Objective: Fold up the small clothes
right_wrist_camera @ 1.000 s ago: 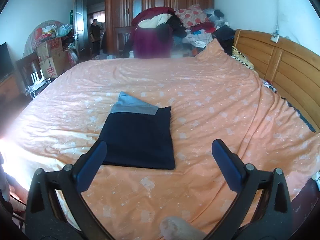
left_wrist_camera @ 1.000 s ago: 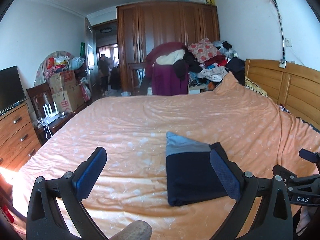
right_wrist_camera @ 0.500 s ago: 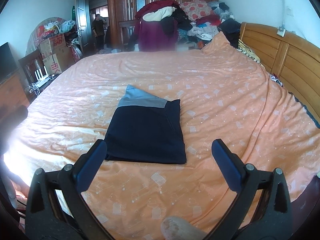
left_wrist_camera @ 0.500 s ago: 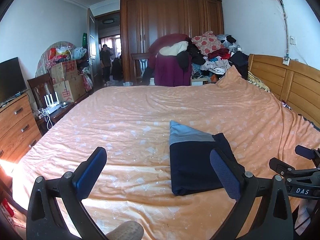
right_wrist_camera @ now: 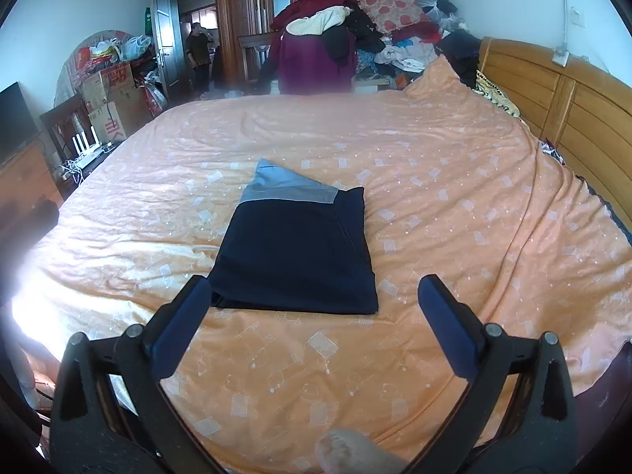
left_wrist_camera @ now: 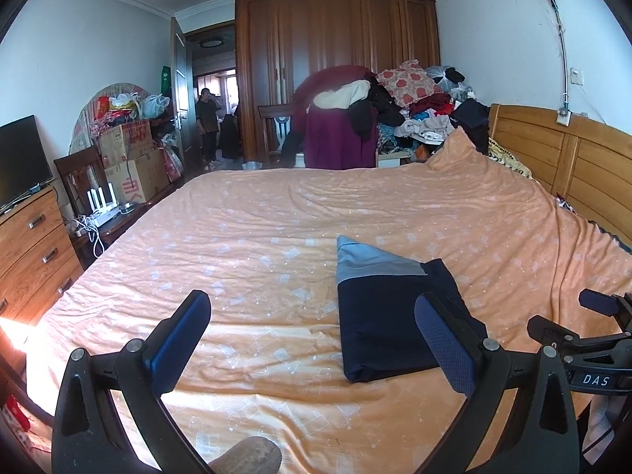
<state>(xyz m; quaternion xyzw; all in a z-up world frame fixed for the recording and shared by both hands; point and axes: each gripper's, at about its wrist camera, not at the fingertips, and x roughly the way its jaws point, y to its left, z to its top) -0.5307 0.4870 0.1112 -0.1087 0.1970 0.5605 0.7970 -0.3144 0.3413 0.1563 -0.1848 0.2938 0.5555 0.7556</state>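
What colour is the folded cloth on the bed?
The cloth is dark navy with a light blue-grey band at its far end; the right wrist view shows it best.

The folded garment (right_wrist_camera: 294, 252) is dark navy with a grey-blue band at its far edge. The bedspread (right_wrist_camera: 434, 181) is orange-peach, scattered with small pale squares and white dots. Both grippers, left (left_wrist_camera: 316, 343) and right (right_wrist_camera: 316, 331), have black frames with blue pads (left_wrist_camera: 177, 339). The headboard (left_wrist_camera: 561, 162) is honey-coloured wood, the wardrobe (left_wrist_camera: 335, 59) reddish brown. The walls are pale blue-white.
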